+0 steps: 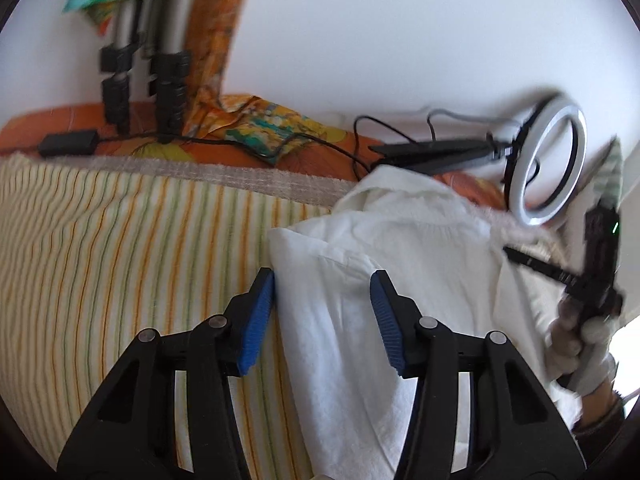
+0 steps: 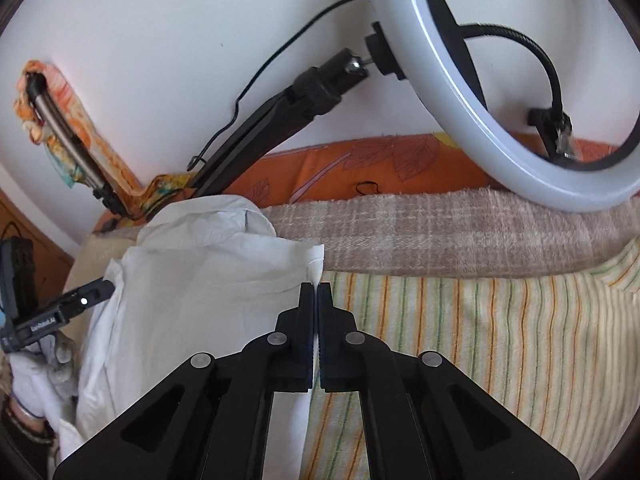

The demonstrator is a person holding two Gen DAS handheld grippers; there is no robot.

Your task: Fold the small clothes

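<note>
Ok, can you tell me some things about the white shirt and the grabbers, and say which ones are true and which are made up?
1. The right gripper has its fingers shut on the white shirt. True.
2. The left gripper is clamped tight. False: its fingers stand apart, with the shirt's edge between them.
3. The shirt lies on a striped cloth. True.
4. The ring light is square. False: it is a round white ring.
5. The shirt is red. False: it is white.

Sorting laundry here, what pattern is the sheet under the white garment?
Cream with thin orange and green stripes; the striped sheet shows best in the right wrist view.
</note>
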